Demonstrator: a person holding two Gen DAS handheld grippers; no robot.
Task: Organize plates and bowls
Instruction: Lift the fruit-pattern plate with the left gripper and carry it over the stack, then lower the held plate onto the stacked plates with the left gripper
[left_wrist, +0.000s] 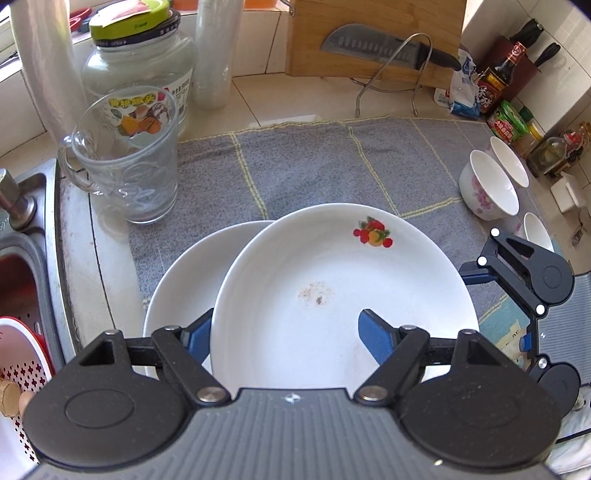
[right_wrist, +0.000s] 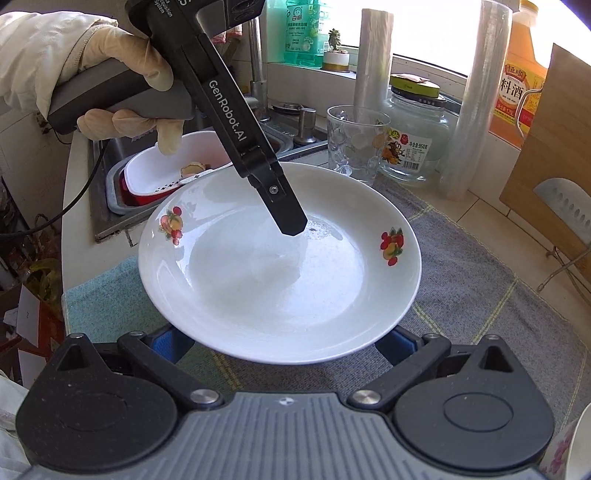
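Clamped on the near rim of a fruit-printed plate (left_wrist: 343, 295), the left gripper (left_wrist: 286, 334) holds it over another plate (left_wrist: 184, 277); whether the right gripper (right_wrist: 284, 343) is open or closed I cannot tell.

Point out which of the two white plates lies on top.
The fruit-printed plate, lying between the left gripper's fingers; it overlaps the other plate, which peeks out beneath at its left.

A tiled counter (left_wrist: 255, 92) is covered by a grey checked cloth (left_wrist: 314, 166). Left of the cloth a steel sink (left_wrist: 26, 236) is set; behind it, a bright window (right_wrist: 424, 26) is seen.
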